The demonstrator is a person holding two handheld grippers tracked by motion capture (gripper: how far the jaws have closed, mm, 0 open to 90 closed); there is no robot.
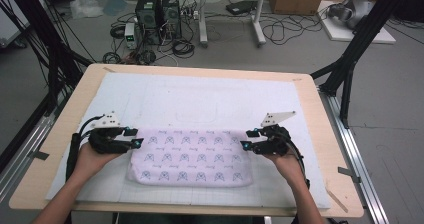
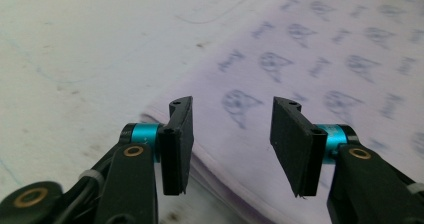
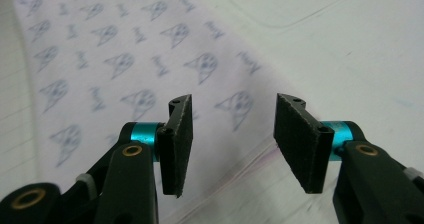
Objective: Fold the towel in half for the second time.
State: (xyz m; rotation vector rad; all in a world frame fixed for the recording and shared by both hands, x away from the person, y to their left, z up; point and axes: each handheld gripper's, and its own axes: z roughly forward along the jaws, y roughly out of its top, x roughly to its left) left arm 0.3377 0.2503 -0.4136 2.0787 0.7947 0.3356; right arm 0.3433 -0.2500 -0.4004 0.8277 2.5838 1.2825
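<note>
One white mat [image 1: 150, 91] covers wooden table [image 1: 320, 134]; cables [image 1: 150, 49] litter grey floor [image 1: 390, 99]

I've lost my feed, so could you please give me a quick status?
Left gripper open, right gripper open. Folded patterned cloth flat on white mat, one gripper at each end. Nothing in the way.

White mat [image 1: 150, 91] on wooden table [image 1: 320, 134] — computers [image 1: 157, 9] behind.

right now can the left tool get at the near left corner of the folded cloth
Probably yes. The left tool hangs open at the left end of the folded cloth, with nothing between its jaws and bare mat beside that corner.
</note>
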